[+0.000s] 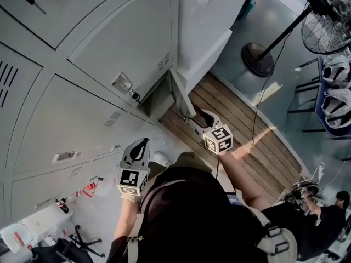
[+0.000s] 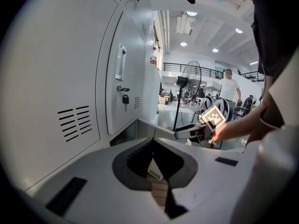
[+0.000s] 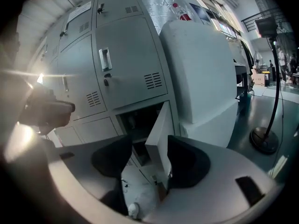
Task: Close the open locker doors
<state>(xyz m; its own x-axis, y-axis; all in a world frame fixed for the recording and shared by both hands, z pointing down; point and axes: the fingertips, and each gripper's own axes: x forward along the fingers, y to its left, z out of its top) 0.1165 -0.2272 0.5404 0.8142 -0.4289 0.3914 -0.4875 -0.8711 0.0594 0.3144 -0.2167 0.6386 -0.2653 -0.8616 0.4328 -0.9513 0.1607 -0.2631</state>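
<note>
The bottom locker's grey door [image 1: 181,96] [image 3: 159,134] stands swung out from its open compartment [image 1: 155,102] [image 3: 138,120]. My right gripper [image 1: 193,117] [image 3: 149,162] is open at the door's free edge. The edge sits between the jaws, close to the right pad, and a wide gap separates it from the left pad. The left gripper view also catches this gripper [image 2: 187,133] beside the door. My left gripper [image 1: 143,142] [image 2: 153,142] hangs in front of the closed lockers, left of the open one, with its tips together and nothing held.
A padlock [image 1: 134,96] [image 2: 125,98] hangs on the closed locker above the open one. A big white cabinet [image 1: 203,32] [image 3: 201,73] adjoins the lockers on the right. A pedestal fan [image 1: 258,59] stands beyond the wooden floor strip [image 1: 241,119]. Clutter [image 1: 55,240] lies at lower left.
</note>
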